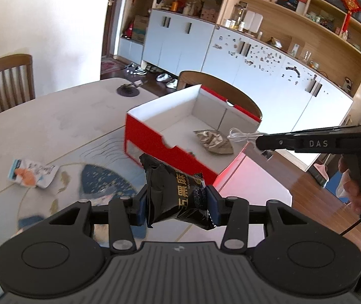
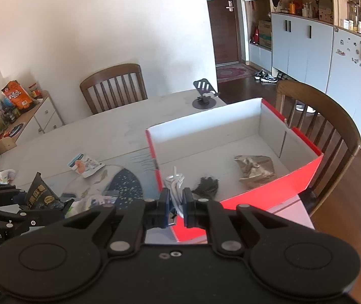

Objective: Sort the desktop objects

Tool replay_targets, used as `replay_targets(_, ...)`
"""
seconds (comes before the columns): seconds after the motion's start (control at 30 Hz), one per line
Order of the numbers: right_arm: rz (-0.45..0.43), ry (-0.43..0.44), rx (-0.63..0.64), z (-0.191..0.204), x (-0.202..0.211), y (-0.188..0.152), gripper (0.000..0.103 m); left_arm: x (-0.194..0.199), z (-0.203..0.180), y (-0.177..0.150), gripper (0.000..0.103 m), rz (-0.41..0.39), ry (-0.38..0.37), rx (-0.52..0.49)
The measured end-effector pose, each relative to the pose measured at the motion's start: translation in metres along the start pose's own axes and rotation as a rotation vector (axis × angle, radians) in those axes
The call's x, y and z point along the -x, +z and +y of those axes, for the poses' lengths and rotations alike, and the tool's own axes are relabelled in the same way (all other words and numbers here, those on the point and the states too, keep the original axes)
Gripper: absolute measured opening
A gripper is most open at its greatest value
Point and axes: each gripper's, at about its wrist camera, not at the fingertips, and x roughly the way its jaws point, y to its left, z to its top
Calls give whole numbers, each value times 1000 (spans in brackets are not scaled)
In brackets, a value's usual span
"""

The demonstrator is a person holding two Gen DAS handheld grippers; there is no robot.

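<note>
My left gripper is shut on a black snack packet with gold lettering, held above the table just short of the red box. The packet also shows in the right wrist view. My right gripper is shut on a bundled white cable over the near edge of the red box. In the left wrist view the right gripper reaches in from the right with the cable. A crumpled gold wrapper and a small black item lie inside the box.
A white and orange sachet lies on the table to the left, beside a blue patterned mat. A black phone stand is at the table's far edge. Wooden chairs stand around the table.
</note>
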Motion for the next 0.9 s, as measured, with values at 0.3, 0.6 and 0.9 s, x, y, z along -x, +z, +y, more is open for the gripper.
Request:
replay_targets(0.3, -9, -10, -17, -31, -5, 8, 9, -35, -23, 23, 44, 17, -27, -36)
replay_targets(0.6, -2, -12, -19, -57, -18, 17, 9, -70, -42, 47, 44, 27, -30, -84)
replay_targets(0.9, 9, -5, 12, -74, -37, 31, 9, -108, -49, 61, 44, 67, 1, -114)
